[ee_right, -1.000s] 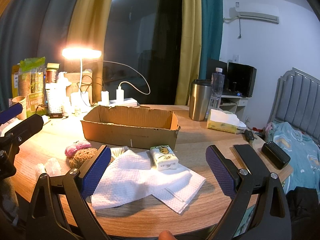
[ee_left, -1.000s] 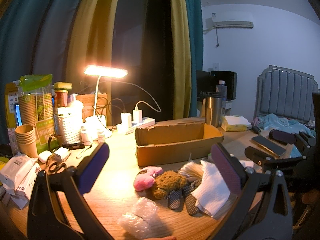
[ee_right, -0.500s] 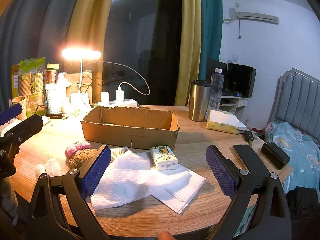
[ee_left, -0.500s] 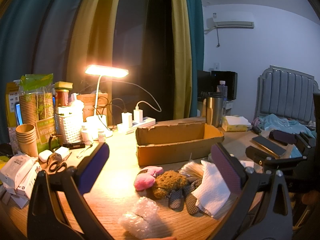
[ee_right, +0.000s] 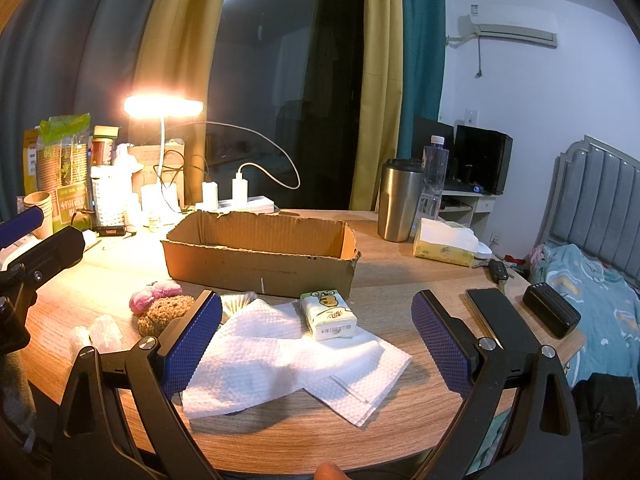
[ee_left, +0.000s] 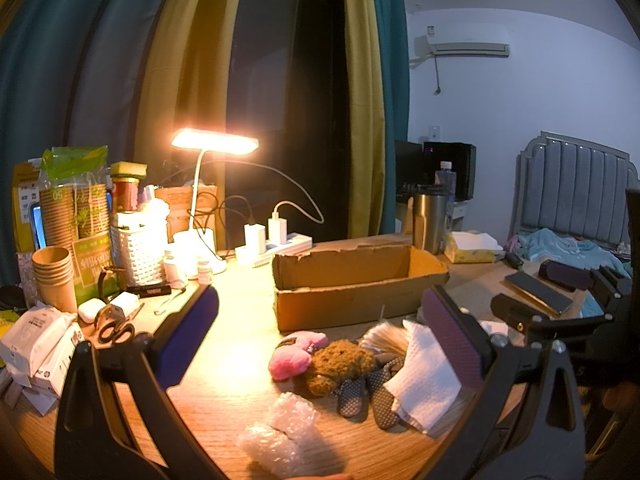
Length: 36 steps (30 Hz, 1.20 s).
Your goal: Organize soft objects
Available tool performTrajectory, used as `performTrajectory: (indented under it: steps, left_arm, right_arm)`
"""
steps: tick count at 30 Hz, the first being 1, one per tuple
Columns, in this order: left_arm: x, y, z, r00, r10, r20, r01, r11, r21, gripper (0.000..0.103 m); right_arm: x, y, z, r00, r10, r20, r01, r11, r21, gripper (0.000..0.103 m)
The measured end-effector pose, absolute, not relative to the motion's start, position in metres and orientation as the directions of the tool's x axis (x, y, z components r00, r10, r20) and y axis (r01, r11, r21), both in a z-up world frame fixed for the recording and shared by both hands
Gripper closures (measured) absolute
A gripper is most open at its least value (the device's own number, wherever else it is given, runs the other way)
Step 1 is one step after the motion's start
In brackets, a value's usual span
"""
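An open cardboard box (ee_left: 352,280) (ee_right: 260,256) stands mid-table. In front of it lie a pink plush (ee_left: 294,356) (ee_right: 156,294), a brown plush bear (ee_left: 338,364) (ee_right: 164,312), dark mesh slippers (ee_left: 368,390), white paper towels (ee_left: 426,380) (ee_right: 276,352), a small tissue pack (ee_right: 328,314) and bubble wrap (ee_left: 280,428) (ee_right: 98,330). My left gripper (ee_left: 320,340) hangs open above the plush toys, holding nothing. My right gripper (ee_right: 316,336) is open over the towels and tissue pack, also with nothing in it.
A lit desk lamp (ee_left: 214,148), paper cups (ee_left: 54,276), a white basket (ee_left: 138,248), scissors (ee_left: 116,328) and packets crowd the left. A steel tumbler (ee_right: 398,200), tissue box (ee_right: 446,242), phone (ee_right: 494,312) and black case (ee_right: 550,310) sit right. A bed (ee_right: 592,264) lies beyond.
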State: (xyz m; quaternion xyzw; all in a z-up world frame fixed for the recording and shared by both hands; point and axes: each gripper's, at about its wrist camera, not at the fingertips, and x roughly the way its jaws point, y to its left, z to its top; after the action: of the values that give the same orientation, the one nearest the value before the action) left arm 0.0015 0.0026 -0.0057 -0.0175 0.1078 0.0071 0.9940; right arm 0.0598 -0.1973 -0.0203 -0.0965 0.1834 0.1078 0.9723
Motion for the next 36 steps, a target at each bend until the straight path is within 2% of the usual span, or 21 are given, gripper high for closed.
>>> performTrajectory:
  steps: [23, 30, 36]
  left_arm:
    - [-0.001, 0.005, -0.013, 0.970, 0.024, -0.241, -0.030, 0.999, -0.021, 0.000]
    - [0.000, 0.012, -0.032, 0.950, 0.052, -0.308, -0.056, 0.998, -0.004, 0.000]
    - [0.006, 0.023, -0.053, 0.911, 0.075, -0.405, -0.079, 0.997, 0.006, 0.000]
  right_arm:
    - [0.059, -0.196, -0.025, 0.905, 0.177, -0.388, -0.250, 0.957, -0.148, 0.006]
    - [0.058, -0.187, -0.044, 0.881, 0.184, -0.436, -0.274, 0.949, -0.154, 0.006]
    - [0.059, -0.187, -0.049, 0.875, 0.181, -0.450, -0.275, 0.950, -0.151, 0.006]
